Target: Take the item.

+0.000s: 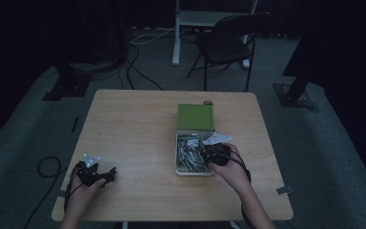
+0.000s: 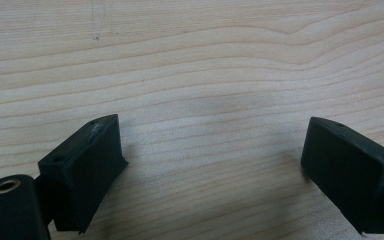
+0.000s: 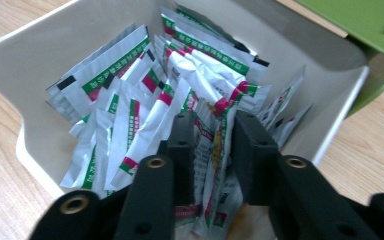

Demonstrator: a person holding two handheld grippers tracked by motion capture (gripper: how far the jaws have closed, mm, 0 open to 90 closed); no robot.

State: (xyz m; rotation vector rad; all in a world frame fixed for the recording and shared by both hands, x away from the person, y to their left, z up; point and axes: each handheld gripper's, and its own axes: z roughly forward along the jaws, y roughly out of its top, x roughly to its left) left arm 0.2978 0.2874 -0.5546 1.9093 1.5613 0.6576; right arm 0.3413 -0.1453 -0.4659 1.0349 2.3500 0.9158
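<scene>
Your left gripper [image 1: 106, 175] rests low over the bare wood of the table [image 1: 133, 124] near its front left corner, well apart from everything else, and its fingers [image 2: 87, 170] are spread wide with nothing between them. Your right gripper [image 3: 212, 145] is down inside the white box [image 3: 60, 35] near the middle right of the table. Its fingers [image 3: 252, 150] are drawn close around one sachet [image 3: 211, 155] standing among the loose pile of silver sachets [image 3: 125, 95] with green and red print; whether they press it firmly is not clear. The green lid [image 1: 196, 116] lies just beyond the box, touching its far end. A dark folding chair [image 1: 226, 43] stands on the floor beyond the table
</scene>
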